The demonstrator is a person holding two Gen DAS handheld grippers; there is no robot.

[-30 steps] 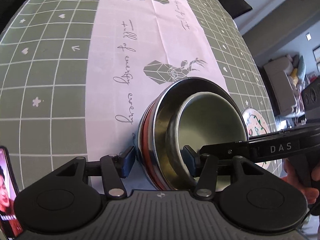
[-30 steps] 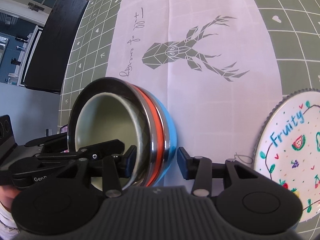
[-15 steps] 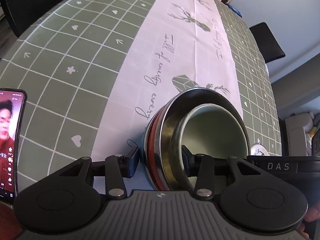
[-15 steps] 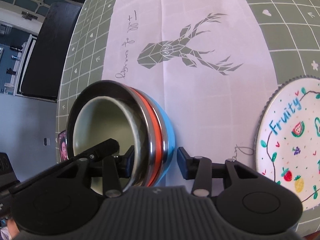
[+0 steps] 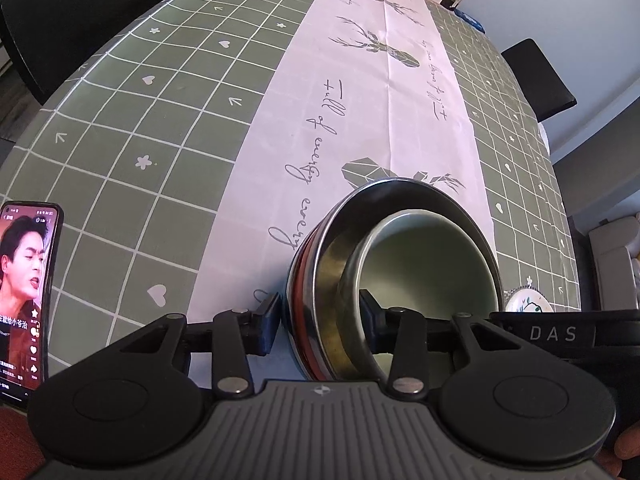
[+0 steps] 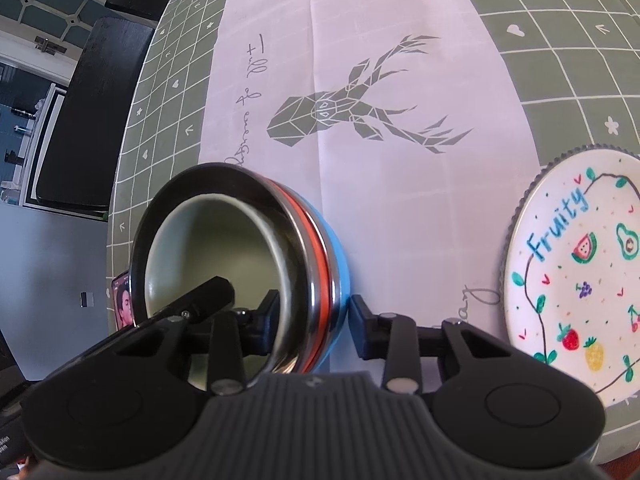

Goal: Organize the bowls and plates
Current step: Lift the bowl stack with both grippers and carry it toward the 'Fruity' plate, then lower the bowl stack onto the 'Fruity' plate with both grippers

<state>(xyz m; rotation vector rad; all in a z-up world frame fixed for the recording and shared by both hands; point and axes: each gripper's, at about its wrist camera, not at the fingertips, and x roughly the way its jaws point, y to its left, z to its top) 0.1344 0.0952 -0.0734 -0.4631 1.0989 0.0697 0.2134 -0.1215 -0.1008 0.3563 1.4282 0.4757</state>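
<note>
Far off my left gripper's outer finger, a phone lies lit on the tabletop. Between that gripper's fingers sits the near wall of the bowl stack: steel bowl outermost at the rim, pale green bowl nested inside, orange and blue bands behind. One finger is outside the wall, one inside; they've just been closing and now look pressed on it. My right gripper straddles the opposite wall of the same stack, inner finger in the bowl, outer finger against the blue side, closing too and apparently clamped. Past its outer finger lies the fruit plate. I judge this the grasp step; next, lift both hands evenly so the nest doesn't tip.
</note>
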